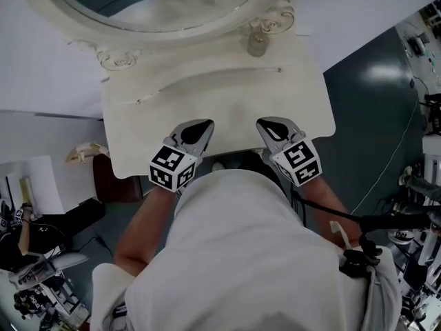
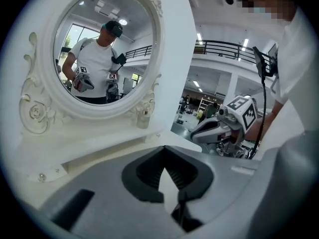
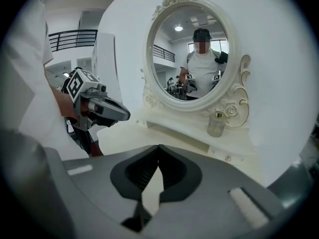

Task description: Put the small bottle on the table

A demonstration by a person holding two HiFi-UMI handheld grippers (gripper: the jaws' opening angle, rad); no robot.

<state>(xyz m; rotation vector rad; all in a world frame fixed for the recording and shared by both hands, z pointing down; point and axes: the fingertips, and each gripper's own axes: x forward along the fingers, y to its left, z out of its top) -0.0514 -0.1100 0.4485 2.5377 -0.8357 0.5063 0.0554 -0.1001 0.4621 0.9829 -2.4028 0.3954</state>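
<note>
The small clear bottle [image 1: 258, 43] stands upright on the raised shelf at the right foot of the oval mirror [image 1: 158, 5], at the back of the white dressing table [image 1: 220, 102]. It also shows as the bottle [image 2: 143, 117] in the left gripper view and the bottle [image 3: 216, 124] in the right gripper view. My left gripper [image 1: 204, 124] and right gripper [image 1: 264, 123] hover side by side over the table's front edge, well short of the bottle. Both are shut with nothing between the jaws: left gripper [image 2: 164, 149], right gripper [image 3: 159, 148].
The table's shelf has a low step with small knobs [image 3: 228, 159]. A dark red seat [image 1: 114, 179] sits under the table's left front corner. Cables and equipment [image 1: 413, 185] crowd the floor at the right, and more gear [image 1: 34, 281] lies at the lower left.
</note>
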